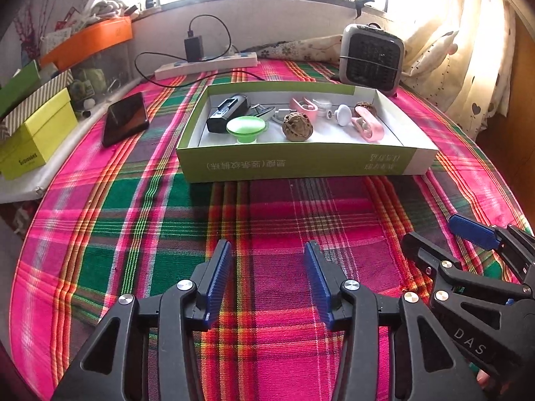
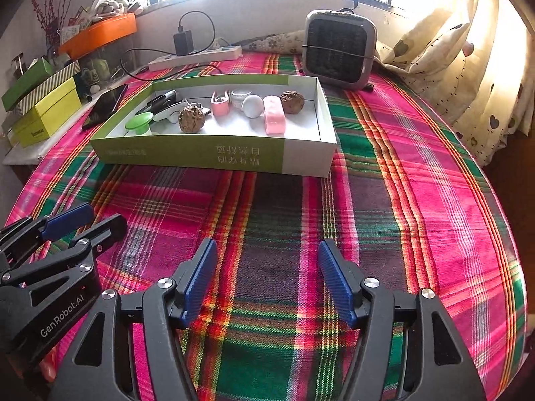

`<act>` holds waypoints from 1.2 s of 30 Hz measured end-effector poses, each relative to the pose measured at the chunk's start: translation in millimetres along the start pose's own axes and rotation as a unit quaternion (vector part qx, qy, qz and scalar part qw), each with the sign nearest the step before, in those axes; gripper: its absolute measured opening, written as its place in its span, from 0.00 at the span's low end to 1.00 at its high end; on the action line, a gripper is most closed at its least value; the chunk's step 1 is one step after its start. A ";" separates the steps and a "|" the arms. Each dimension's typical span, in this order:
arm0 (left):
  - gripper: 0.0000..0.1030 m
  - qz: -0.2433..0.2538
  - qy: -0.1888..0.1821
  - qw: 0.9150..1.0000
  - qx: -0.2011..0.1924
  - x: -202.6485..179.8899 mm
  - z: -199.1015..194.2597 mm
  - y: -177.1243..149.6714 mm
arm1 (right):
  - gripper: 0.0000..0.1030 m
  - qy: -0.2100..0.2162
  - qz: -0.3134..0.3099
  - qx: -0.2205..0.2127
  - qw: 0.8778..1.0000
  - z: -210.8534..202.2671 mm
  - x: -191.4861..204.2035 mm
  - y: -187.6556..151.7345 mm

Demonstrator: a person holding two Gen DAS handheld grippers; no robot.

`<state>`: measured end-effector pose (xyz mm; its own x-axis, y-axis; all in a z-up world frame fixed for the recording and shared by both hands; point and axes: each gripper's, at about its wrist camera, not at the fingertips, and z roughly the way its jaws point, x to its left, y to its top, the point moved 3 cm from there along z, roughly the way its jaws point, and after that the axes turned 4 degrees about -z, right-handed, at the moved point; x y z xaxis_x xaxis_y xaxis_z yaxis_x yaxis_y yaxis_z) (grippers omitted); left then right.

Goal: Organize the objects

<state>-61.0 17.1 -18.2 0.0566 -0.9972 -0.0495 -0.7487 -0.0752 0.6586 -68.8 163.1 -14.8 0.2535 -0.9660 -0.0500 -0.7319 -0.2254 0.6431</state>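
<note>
A shallow green and white box (image 1: pixel 301 162) (image 2: pixel 187 153) lies on the plaid cloth. Inside it are a green funnel (image 1: pixel 246 127) (image 2: pixel 139 123), two brown walnuts (image 1: pixel 297 127) (image 2: pixel 191 119), pink clips (image 1: pixel 369 127) (image 2: pixel 274 118), a white knob (image 1: pixel 343 113) (image 2: pixel 252 105), a black gadget (image 1: pixel 225 113) and a small white jar (image 2: pixel 240 97). My left gripper (image 1: pixel 267 250) hovers open over bare cloth in front of the box, nothing between its blue pads. My right gripper (image 2: pixel 265 249) is open too, beside it, also holding nothing.
A black phone (image 1: pixel 124 118) (image 2: pixel 105 104) lies left of the box. A power strip (image 1: pixel 207 63) with a charger and a small grey heater (image 1: pixel 371 58) (image 2: pixel 339 50) stand behind it. Yellow and green boxes (image 1: pixel 35 137) sit at the left edge. Curtains hang at the right.
</note>
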 end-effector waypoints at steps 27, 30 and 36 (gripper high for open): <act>0.48 0.000 -0.002 1.000 0.001 -3.4 0.7 -1.2 | 0.70 -0.003 0.005 0.003 1.000 1.3 -3.0 0.2; 0.48 0.000 -0.002 1.000 0.001 -3.2 0.7 -1.2 | 0.70 -0.003 0.005 0.003 1.000 1.3 -3.0 0.2; 0.48 0.000 -0.002 1.000 0.001 -3.7 0.7 -1.4 | 0.70 -0.003 0.005 0.003 1.000 1.0 -3.0 0.4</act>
<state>-60.6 20.9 -19.4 0.0546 -0.9971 -0.0528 -0.7497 -0.0759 0.6575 -70.5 165.7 -15.2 0.2428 -0.9689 -0.0480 -0.7379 -0.2166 0.6392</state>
